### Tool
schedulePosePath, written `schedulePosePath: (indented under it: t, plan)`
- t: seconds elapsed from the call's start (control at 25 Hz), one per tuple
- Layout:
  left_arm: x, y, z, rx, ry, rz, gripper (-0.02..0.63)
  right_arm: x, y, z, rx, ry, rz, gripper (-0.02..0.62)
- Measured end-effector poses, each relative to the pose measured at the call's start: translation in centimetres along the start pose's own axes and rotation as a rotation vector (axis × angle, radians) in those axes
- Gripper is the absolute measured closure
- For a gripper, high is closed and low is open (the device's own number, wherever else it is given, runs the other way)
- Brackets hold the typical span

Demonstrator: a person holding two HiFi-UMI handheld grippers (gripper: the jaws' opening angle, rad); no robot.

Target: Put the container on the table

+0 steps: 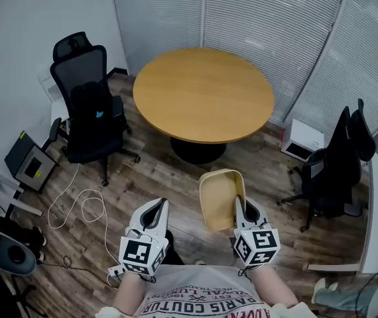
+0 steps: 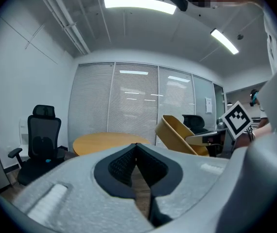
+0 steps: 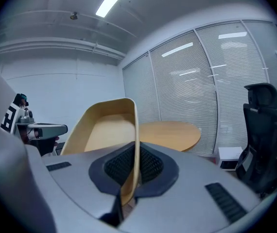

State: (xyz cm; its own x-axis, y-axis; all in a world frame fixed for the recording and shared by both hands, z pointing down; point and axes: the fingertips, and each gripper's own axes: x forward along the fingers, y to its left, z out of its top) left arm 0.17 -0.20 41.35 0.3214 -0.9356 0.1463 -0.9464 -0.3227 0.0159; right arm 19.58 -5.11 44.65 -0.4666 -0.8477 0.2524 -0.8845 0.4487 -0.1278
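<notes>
Here's the kit: the left gripper (image 1: 156, 207) and the right gripper (image 1: 239, 203) both wear pale grey moulded shells, each backed by a marker cube (image 1: 142, 254) of black-and-white squares. The jaws are lined with black ribbed pads (image 2: 122, 166). The person wears a white T-shirt (image 1: 205, 298) with dark printed lettering.

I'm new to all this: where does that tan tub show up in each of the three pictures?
Head view: the container sits low centre, held by the right gripper.
Left gripper view: the container is right of centre, tilted.
Right gripper view: the container is centre-left, its wall between the jaws.
Shared landmark: the round table lies beyond it in every view.
</notes>
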Motion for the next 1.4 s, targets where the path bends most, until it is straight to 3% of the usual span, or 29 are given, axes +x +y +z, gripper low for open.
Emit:
schedulePosePath:
  t: [0.24, 0.56, 0.84, 1.12, 1.4]
  plan:
    - [6.8, 5.9, -0.1, 0.012, 0.006, -0.091, 0.600, 7.8, 0.1, 1.0, 0.005, 0.004, -0.067, 0.583]
    - [16.8, 17.7, 3.7, 0.034, 0.001, -0.199, 0.600, 20.1, 1.2, 5.7, 0.049, -0.017, -0.189, 0.583]
    - [22.7, 27.3, 4.6, 0.043, 0.017, -0.222, 0.600, 30.5, 4.1, 7.2, 0.077, -0.002, -0.208, 0.583]
    - [27.3, 31.2, 3.1, 0.012, 0.066, -0.232, 0.600, 36.0, 2.7, 7.6, 0.079, 0.051, -0.231, 0.583]
    - [33.9, 32.5, 3.0, 0.004, 0.064, -0.212, 0.600, 42.1, -1.7, 8.2, 0.077, 0.072, -0.219, 0.583]
